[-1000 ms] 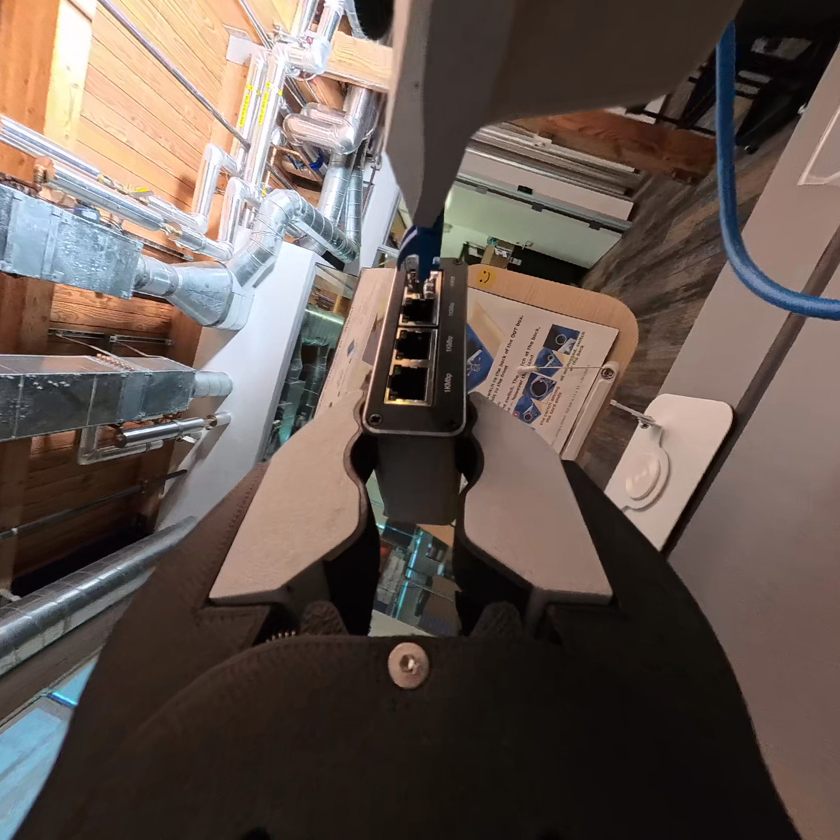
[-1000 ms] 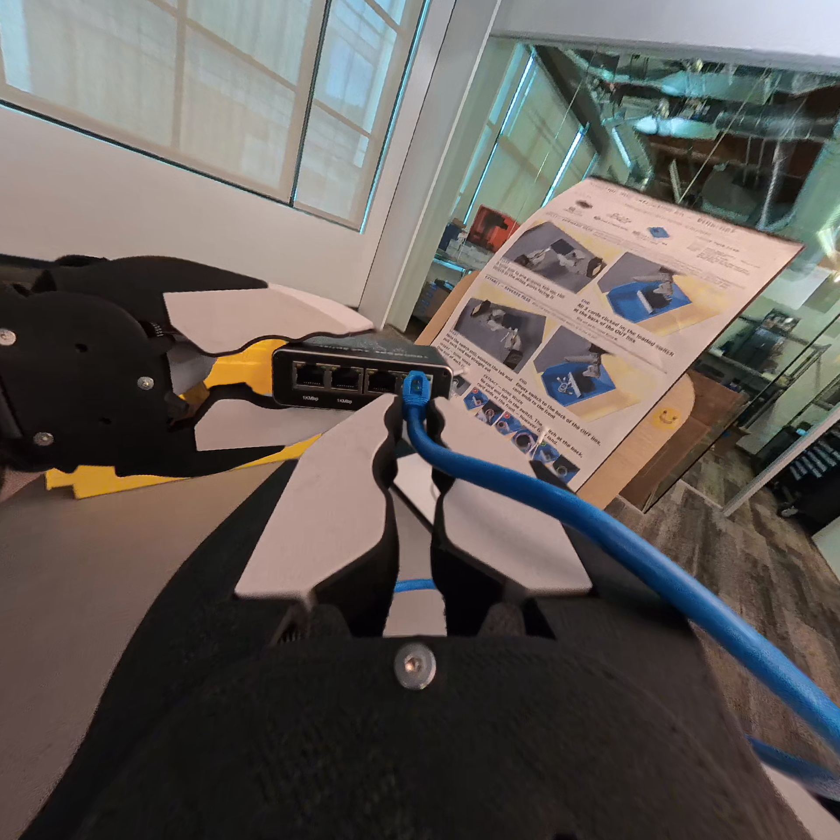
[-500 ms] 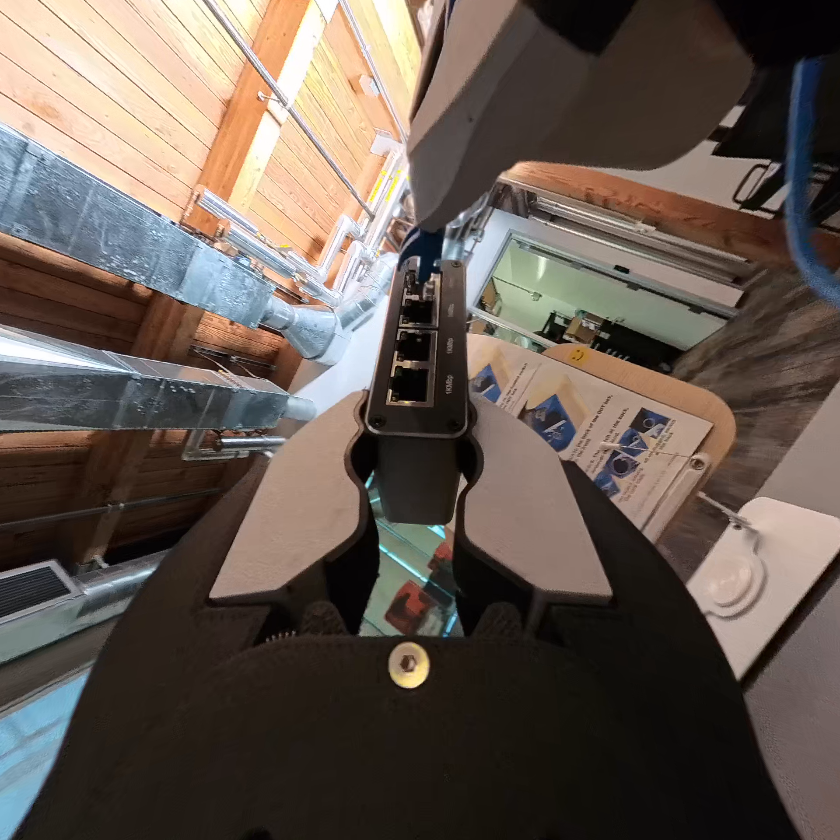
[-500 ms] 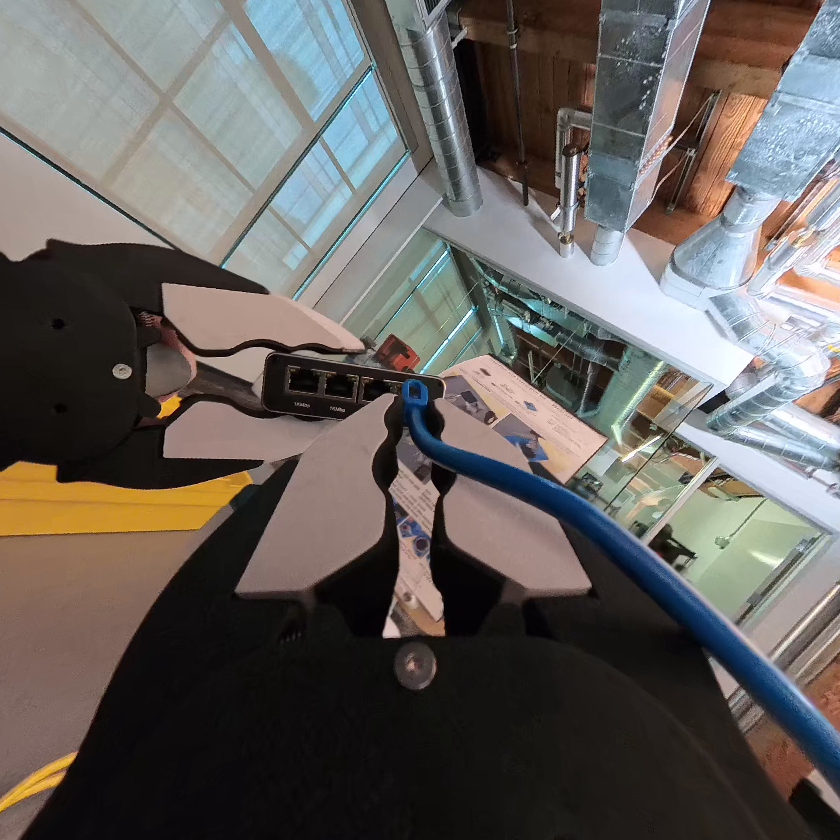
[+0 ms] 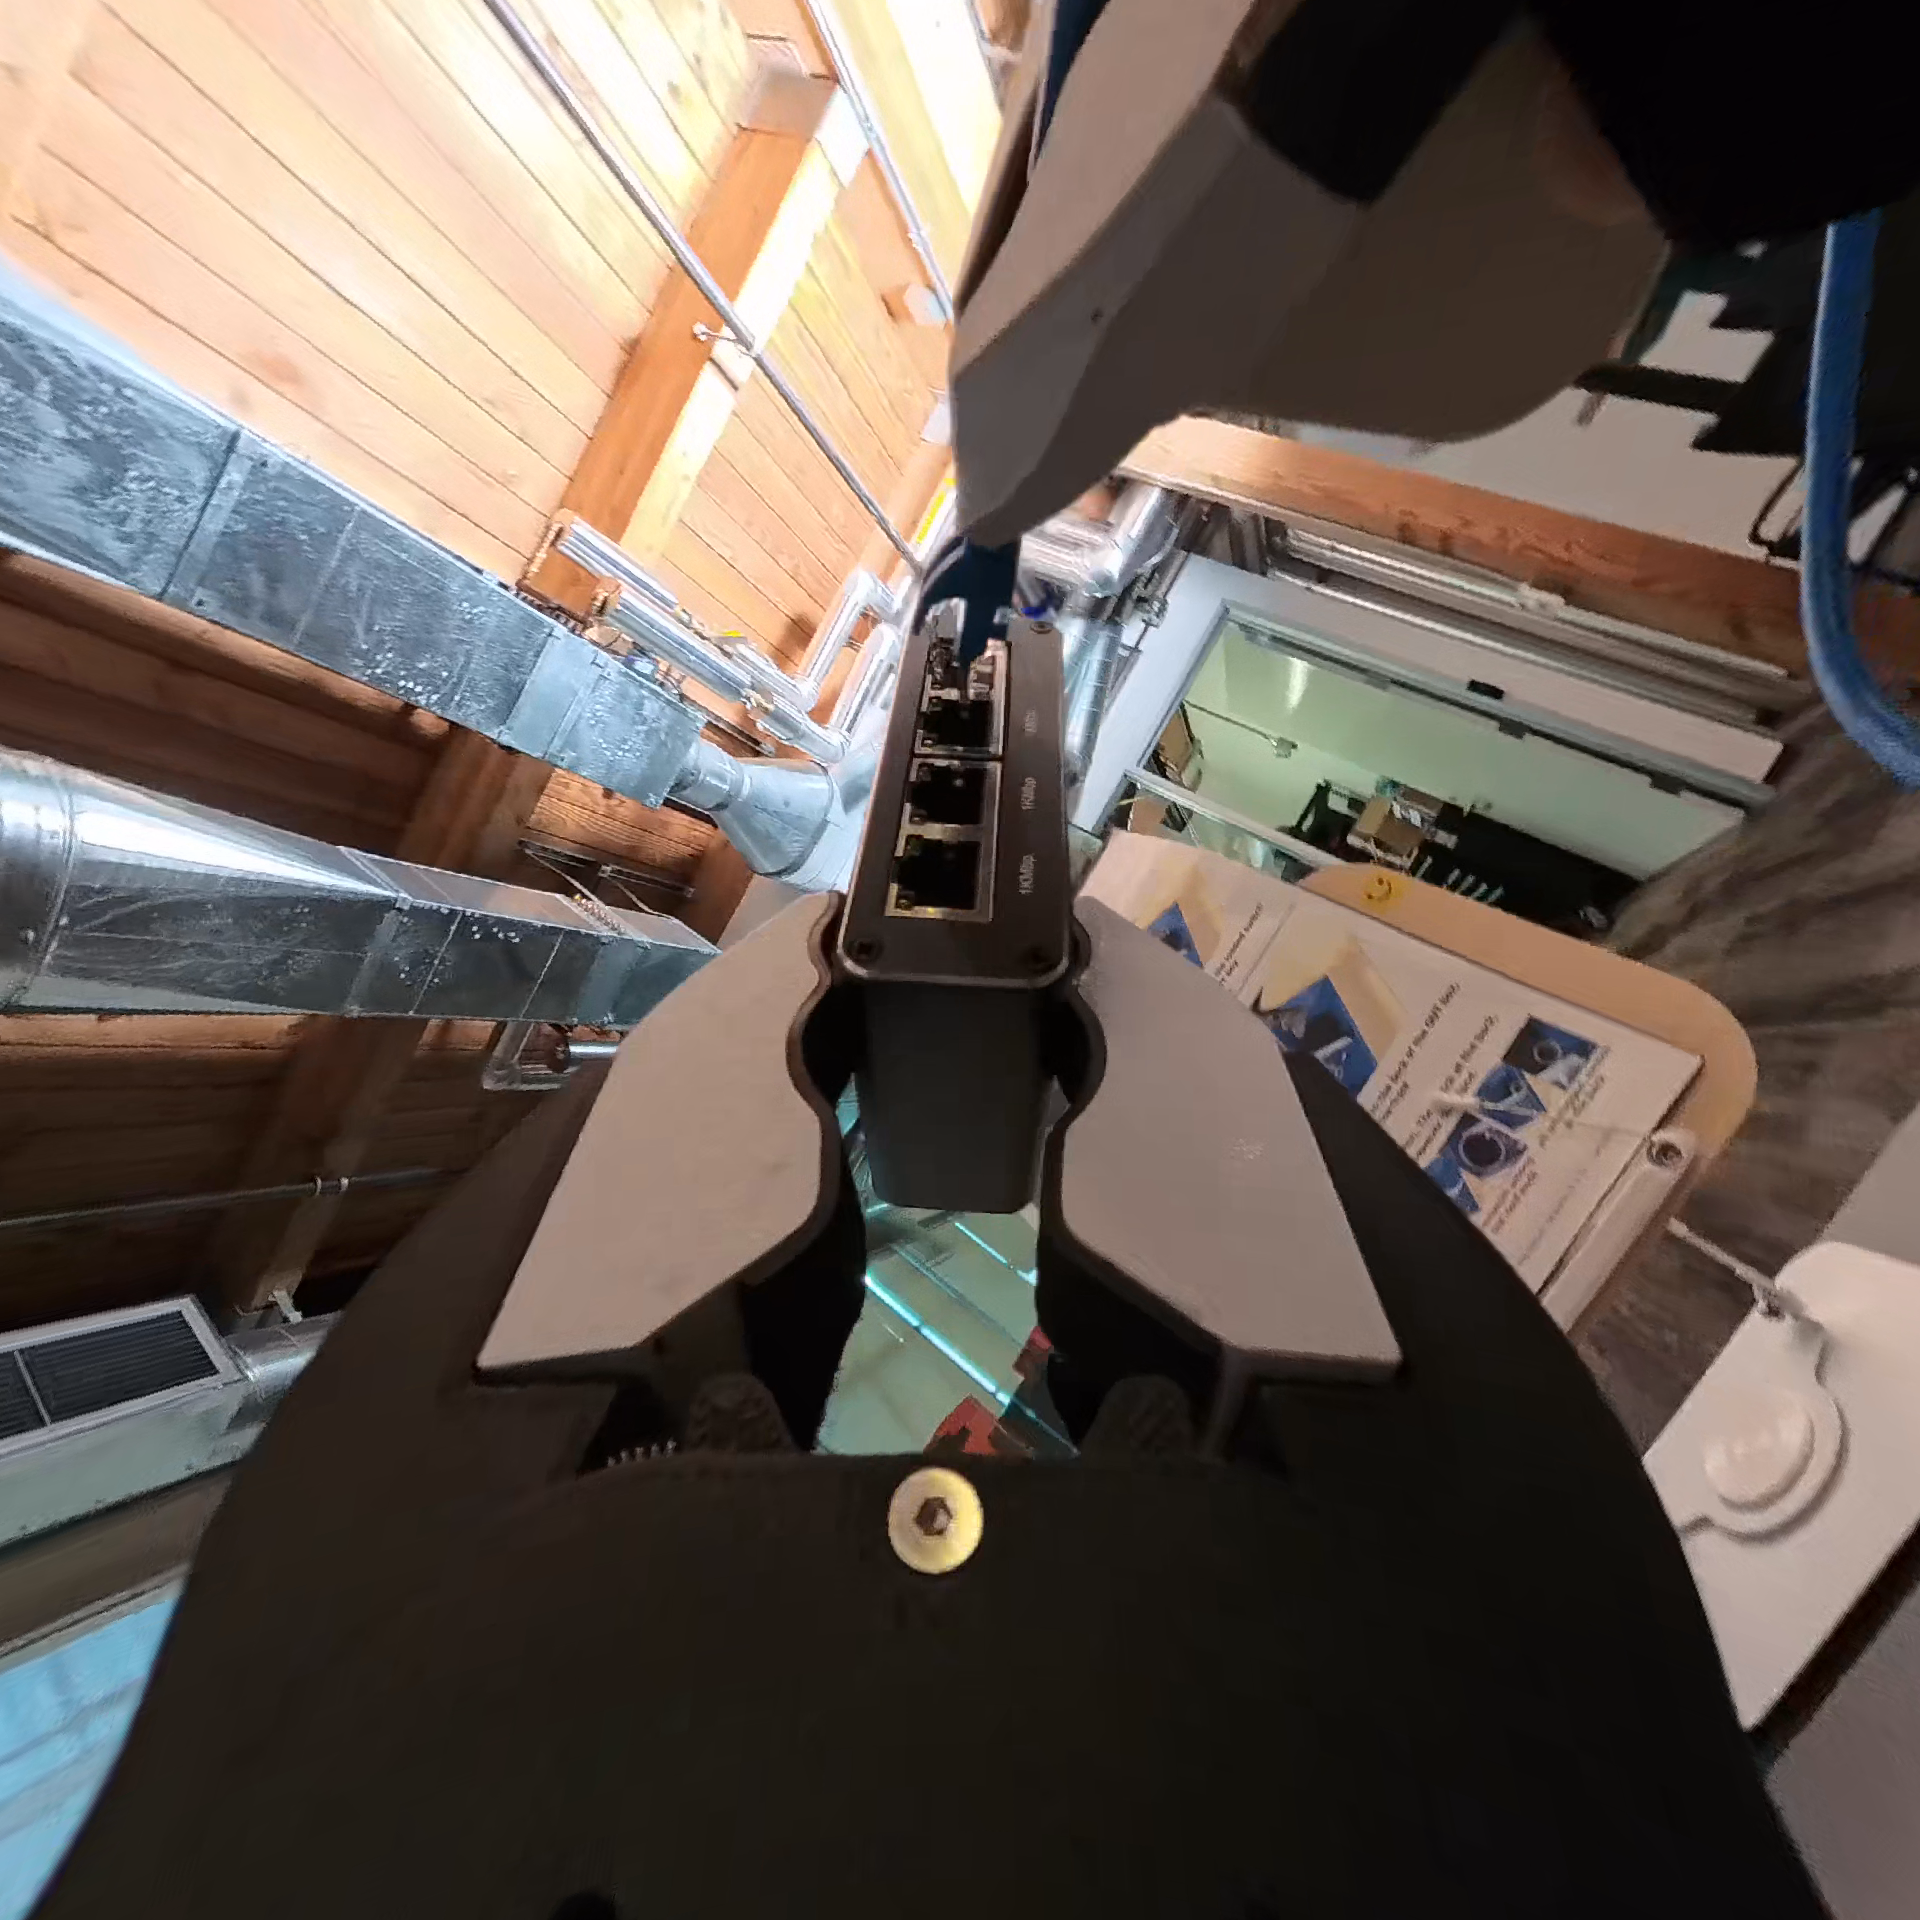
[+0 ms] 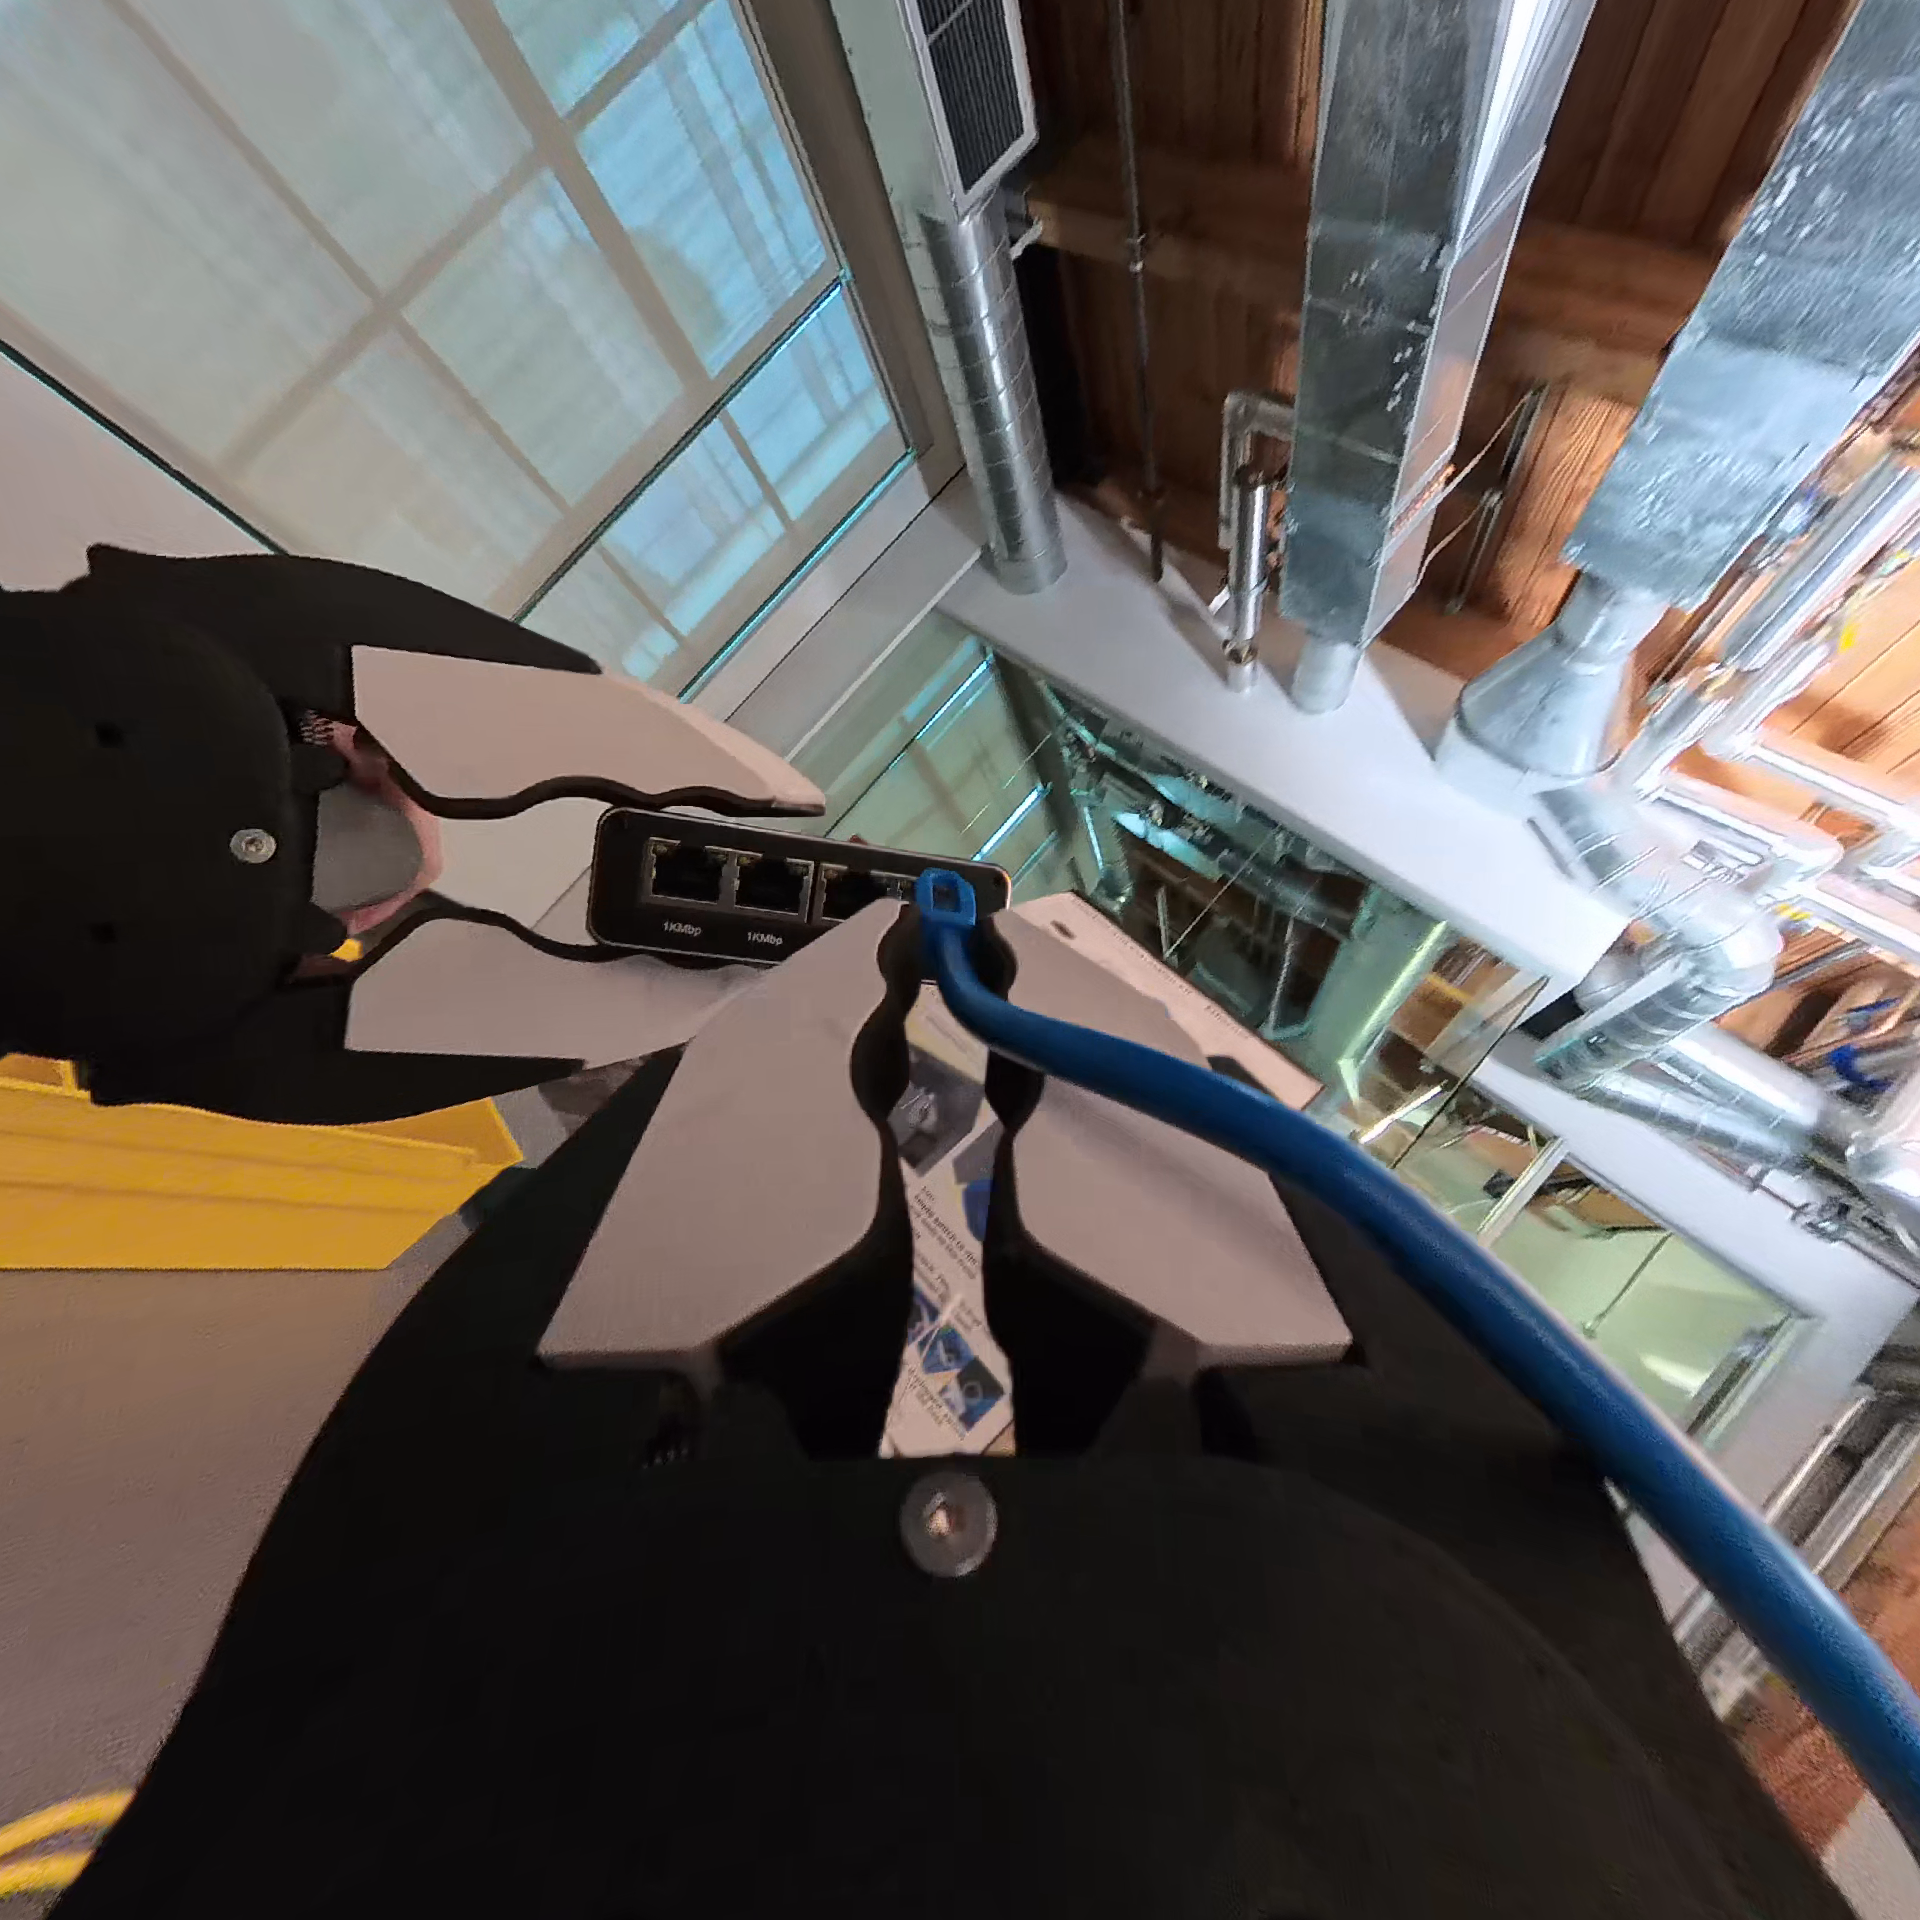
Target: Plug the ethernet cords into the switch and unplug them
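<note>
My left gripper (image 5: 951, 925) is shut on the black ethernet switch (image 5: 951, 1039) and holds it in the air, ports facing out. My right gripper (image 6: 945, 925) is shut on the plug end of the blue ethernet cord (image 6: 1351, 1174). The plug (image 6: 940, 896) sits at the switch's (image 6: 748, 883) end port farthest from the left gripper (image 6: 748, 925). How deep it sits is hidden. The other ports (image 5: 935, 810) are empty. In the left wrist view the right gripper's finger (image 5: 1195, 260) looms above the switch, with the plug (image 5: 977, 608) below its tip.
A yellow bin (image 6: 208, 1174) sits on the grey table (image 6: 156, 1455), with yellow cord (image 6: 52, 1849) at the near left edge. A printed instruction board (image 5: 1455, 1122) stands beyond the switch. A white plate (image 5: 1766, 1455) lies at the right. Ducts and windows fill the background. The tips of one gripper are about 6 cm away from the tips of the other.
Both grippers have tilted and lifted together, so the views swung from the table towards the ceiling. The switch and the blue plug keep their places relative to each other.
</note>
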Motion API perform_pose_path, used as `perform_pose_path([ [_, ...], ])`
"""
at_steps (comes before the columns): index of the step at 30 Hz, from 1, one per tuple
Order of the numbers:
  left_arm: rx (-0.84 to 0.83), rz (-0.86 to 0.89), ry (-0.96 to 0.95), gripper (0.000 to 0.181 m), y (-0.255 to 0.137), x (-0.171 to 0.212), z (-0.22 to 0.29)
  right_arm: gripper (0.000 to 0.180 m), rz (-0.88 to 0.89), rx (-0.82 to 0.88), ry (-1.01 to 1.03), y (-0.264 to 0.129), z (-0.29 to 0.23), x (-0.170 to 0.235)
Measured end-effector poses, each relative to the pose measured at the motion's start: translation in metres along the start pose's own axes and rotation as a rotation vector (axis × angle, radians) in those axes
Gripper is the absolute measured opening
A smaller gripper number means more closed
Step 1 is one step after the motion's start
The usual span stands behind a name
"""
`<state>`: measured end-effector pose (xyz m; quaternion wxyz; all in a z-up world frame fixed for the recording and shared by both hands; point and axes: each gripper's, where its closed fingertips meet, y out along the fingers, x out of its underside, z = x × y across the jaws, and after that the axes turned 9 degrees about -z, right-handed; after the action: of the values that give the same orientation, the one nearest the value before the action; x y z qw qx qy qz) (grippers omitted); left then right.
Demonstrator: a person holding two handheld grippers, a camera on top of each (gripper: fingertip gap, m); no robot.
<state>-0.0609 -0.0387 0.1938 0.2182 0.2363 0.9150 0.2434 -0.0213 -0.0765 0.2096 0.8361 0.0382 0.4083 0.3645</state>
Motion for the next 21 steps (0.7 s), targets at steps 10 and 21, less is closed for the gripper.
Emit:
perform_pose_path([
  [10,0.259,0.063,-0.492,0.085,-0.016,-0.025,-0.012,0.009,0.0,0.09,-0.098,-0.012,0.013,-0.013],
  [21,0.951,0.087,-1.555,0.102,-0.011,-0.016,0.015,0.009,-0.038,0.084,-0.161,-0.008,0.007,-0.009],
])
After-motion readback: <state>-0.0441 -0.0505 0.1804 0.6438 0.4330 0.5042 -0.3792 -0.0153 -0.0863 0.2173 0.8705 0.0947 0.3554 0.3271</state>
